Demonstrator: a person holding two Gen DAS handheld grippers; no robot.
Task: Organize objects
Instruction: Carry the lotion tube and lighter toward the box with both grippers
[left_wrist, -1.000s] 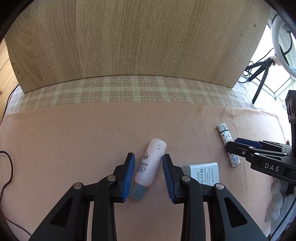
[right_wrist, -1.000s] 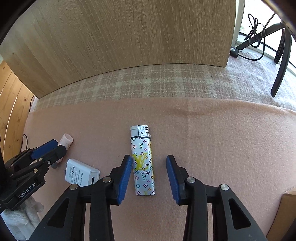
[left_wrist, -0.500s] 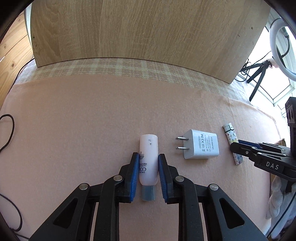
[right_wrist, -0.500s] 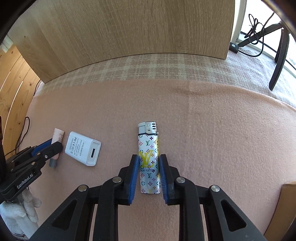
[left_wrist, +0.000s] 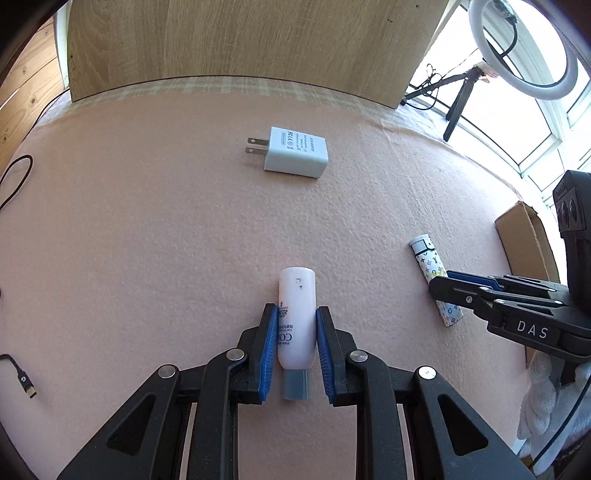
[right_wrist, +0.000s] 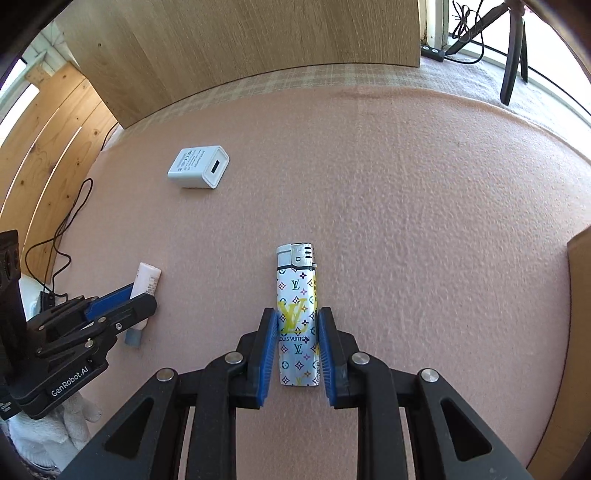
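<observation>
My left gripper (left_wrist: 296, 314) is shut on a pale pink tube (left_wrist: 297, 317) with a grey-blue cap pointing back toward me. My right gripper (right_wrist: 297, 319) is shut on a white patterned lighter (right_wrist: 297, 314), its metal head pointing away. Both are held over the pink blanket (left_wrist: 147, 221). A white charger plug (left_wrist: 295, 157) lies alone farther out on the blanket, also seen as the charger plug (right_wrist: 198, 168) in the right wrist view. The right gripper (left_wrist: 439, 286) with the lighter (left_wrist: 430, 256) shows at the right of the left wrist view; the left gripper (right_wrist: 144, 295) with the tube (right_wrist: 146, 278) shows at the left of the right one.
A wooden board (left_wrist: 240, 44) stands at the far end behind a plaid strip. A cardboard box (left_wrist: 524, 240) sits at the right edge. Black cables (left_wrist: 14, 177) lie at the left. A ring light on a tripod (left_wrist: 517, 48) stands by the window. A white glove (right_wrist: 48, 435) covers the hand.
Both grippers closed on their objects, the left on the tube and the right on the lighter, then drew back toward me, leaving the charger plug farther away on the blanket.
</observation>
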